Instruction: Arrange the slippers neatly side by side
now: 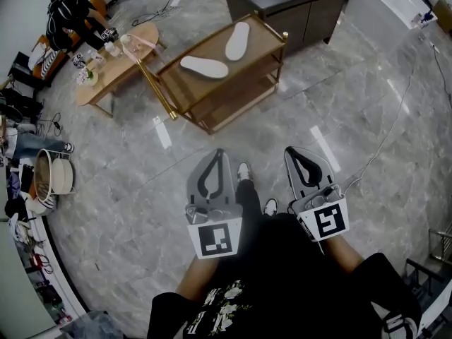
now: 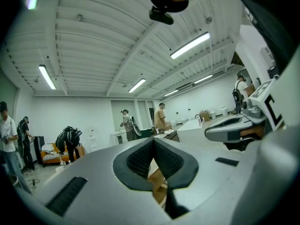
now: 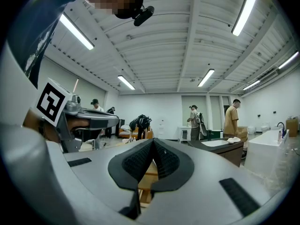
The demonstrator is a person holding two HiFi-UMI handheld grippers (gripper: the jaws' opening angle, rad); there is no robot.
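Two white slippers lie apart on the top of a wooden shelf table: one slipper at its left, lying crosswise, the other slipper further back, pointing away. My left gripper and right gripper are held close to my body over the floor, well short of the table, both shut and empty. In the left gripper view the left gripper points up toward the room, jaws pressed together. The right gripper in the right gripper view stands the same way.
A low oval wooden table with small items stands left of the shelf table. A dark cabinet stands behind it. A cable runs across the grey marble floor at the right. Several people stand at the far side of the room.
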